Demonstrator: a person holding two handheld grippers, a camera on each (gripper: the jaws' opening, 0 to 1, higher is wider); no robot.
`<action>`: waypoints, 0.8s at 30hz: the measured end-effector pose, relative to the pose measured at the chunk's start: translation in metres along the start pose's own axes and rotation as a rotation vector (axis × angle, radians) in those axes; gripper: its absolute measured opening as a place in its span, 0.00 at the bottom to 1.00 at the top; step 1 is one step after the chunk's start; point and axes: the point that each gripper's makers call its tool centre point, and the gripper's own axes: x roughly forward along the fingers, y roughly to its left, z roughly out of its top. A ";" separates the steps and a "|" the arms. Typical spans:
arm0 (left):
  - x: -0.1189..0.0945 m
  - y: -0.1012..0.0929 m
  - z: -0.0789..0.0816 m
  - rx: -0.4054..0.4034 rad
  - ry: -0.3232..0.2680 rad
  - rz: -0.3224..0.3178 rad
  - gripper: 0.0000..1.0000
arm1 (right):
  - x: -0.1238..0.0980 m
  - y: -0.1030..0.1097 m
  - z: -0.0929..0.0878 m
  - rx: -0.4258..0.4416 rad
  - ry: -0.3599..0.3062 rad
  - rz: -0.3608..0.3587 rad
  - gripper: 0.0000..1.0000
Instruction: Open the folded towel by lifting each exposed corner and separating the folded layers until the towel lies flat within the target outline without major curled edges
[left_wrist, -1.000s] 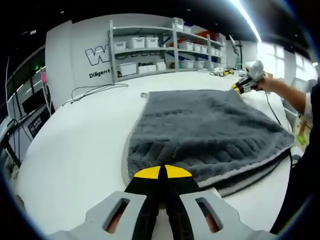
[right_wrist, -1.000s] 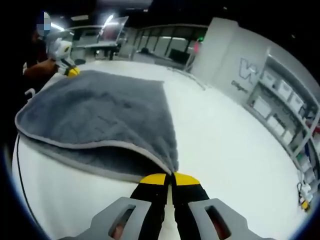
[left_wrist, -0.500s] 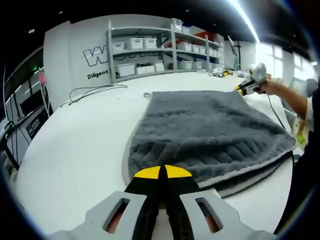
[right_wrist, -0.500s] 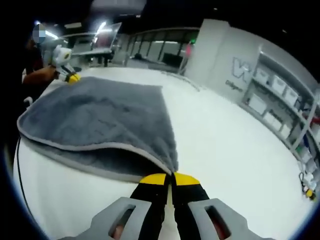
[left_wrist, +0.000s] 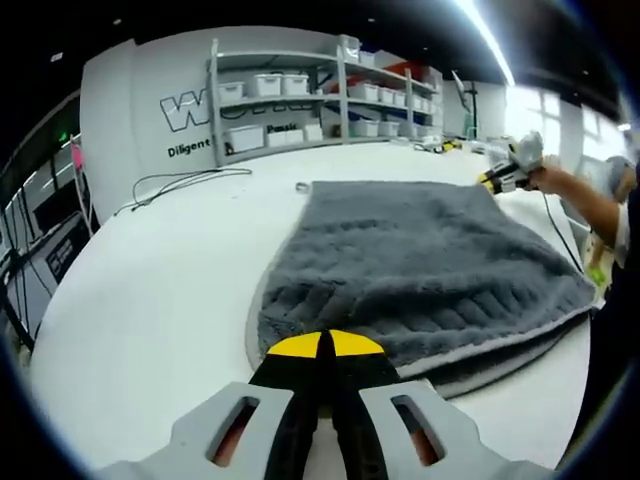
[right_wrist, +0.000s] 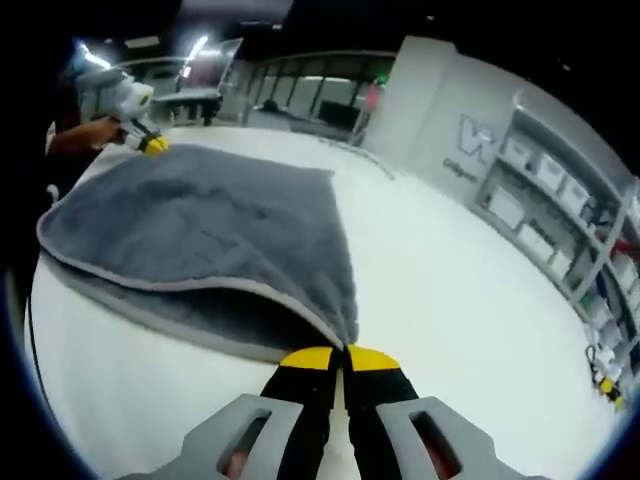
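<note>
While its top layer is held up off the lower one, the grey towel (left_wrist: 420, 270) spreads across the white table (left_wrist: 150, 300), mid-frame in both views. Left tool (left_wrist: 321, 345) is clamped on the near towel corner at lower centre; right tool (right_wrist: 340, 358) pinches another corner likewise. Behind, upper left, a wall (left_wrist: 130, 110) reads "Diligent" beside shelves (left_wrist: 300, 95) of bins.

The towel (left_wrist: 420, 265) is thick grey cloth with a plush ribbed pile and a smooth paler hem. The bench (left_wrist: 150, 320) is smooth matt white. Each hand-held gripper (left_wrist: 322, 345) looks like matt grey plastic, yellow-tipped.
</note>
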 end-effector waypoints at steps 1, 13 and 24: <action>0.001 0.001 0.000 0.001 0.002 -0.004 0.01 | -0.001 0.000 0.000 0.003 0.001 -0.001 0.00; 0.010 0.013 0.005 0.009 0.025 -0.016 0.01 | -0.008 0.009 -0.001 0.054 -0.029 -0.024 0.00; 0.015 0.023 0.007 0.002 0.020 -0.013 0.01 | -0.012 0.019 -0.001 0.054 -0.007 -0.025 0.00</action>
